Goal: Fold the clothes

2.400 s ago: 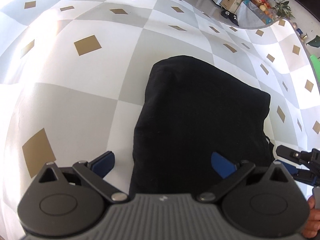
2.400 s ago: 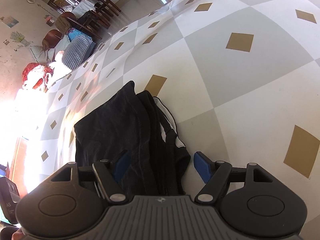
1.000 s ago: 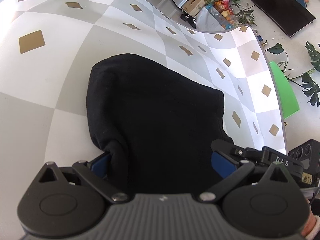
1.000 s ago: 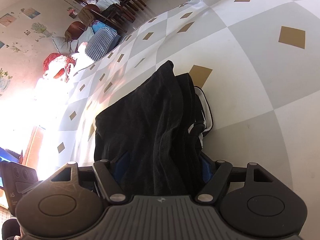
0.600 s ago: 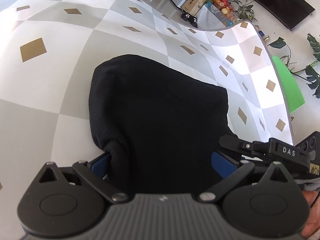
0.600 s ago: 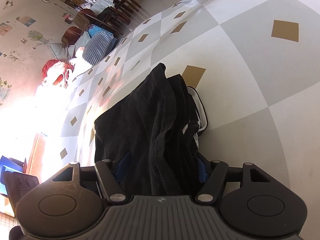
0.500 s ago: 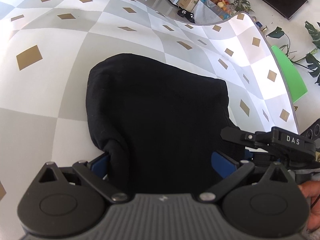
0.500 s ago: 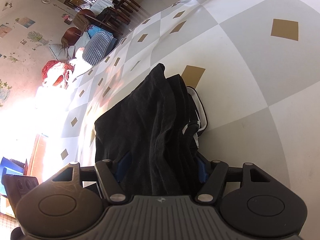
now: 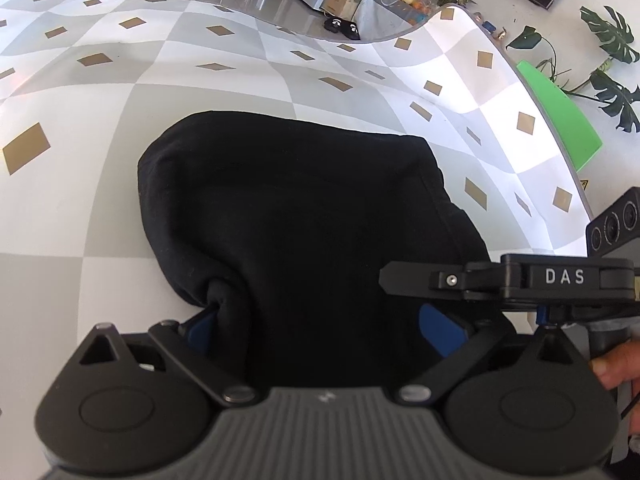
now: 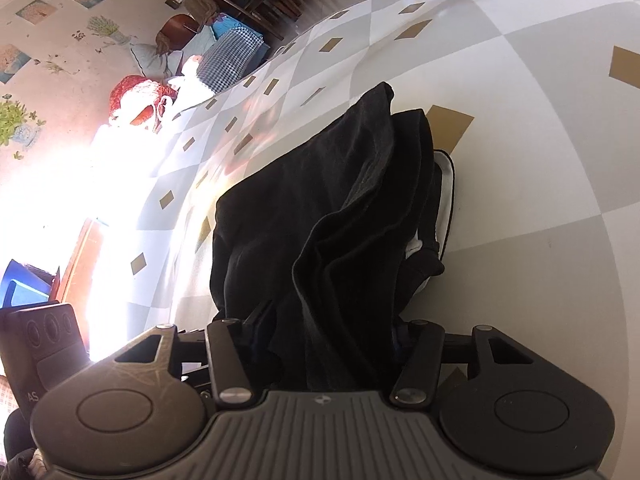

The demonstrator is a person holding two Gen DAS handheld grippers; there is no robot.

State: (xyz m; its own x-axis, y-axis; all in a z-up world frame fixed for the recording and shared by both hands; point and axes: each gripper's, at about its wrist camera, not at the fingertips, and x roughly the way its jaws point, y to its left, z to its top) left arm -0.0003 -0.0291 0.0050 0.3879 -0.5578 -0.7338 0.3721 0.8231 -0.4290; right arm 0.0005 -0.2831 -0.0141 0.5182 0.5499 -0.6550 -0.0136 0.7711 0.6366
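- Black garment (image 9: 304, 216) was bunched between the closing left gripper (image 9: 320, 328) jaws, not yet pinched.
- Its thick edge (image 10: 340, 288) was gathered by the closing right gripper (image 10: 324, 344), apparently for folding.

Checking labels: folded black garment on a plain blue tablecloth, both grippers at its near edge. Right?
Not quite: the tablecloth is a grey-and-white check with tan diamonds, not plain blue, as the left wrist view shows. The rest holds: the black garment lies folded, with the left gripper and right gripper at its near edge, jaws closing with cloth between them.
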